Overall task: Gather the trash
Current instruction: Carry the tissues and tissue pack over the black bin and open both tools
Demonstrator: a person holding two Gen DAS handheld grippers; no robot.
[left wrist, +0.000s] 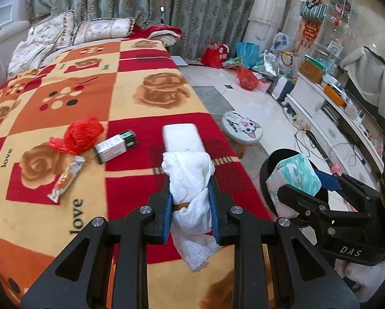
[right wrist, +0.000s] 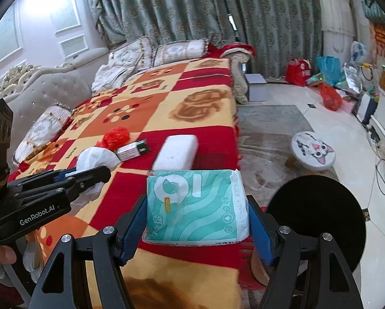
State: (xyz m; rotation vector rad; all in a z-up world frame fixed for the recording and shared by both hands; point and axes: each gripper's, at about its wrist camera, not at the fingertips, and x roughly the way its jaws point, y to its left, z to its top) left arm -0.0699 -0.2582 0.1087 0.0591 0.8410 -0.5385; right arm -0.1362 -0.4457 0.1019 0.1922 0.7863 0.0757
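Note:
My left gripper (left wrist: 190, 188) is shut on a crumpled white tissue (left wrist: 190, 177) and holds it above the blanket-covered sofa (left wrist: 130, 92). My right gripper (right wrist: 196, 206) is shut on a teal tissue pack (right wrist: 195, 206), held at the sofa's edge beside a round black bin (right wrist: 318, 219). On the blanket lie a red plastic bag (left wrist: 80, 135), a small green-and-white box (left wrist: 115, 146), an orange snack wrapper (left wrist: 66, 177) and a white foam block (left wrist: 183, 136). The right gripper with the pack shows in the left wrist view (left wrist: 299, 180); the left gripper shows in the right wrist view (right wrist: 89, 177).
A small cat-face stool (right wrist: 313, 150) stands on the floor rug right of the sofa. Bags and clutter (left wrist: 246, 59) line the far wall by the curtains. A white TV cabinet (left wrist: 329, 118) with cables runs along the right. Cushions (left wrist: 102, 29) sit at the sofa's far end.

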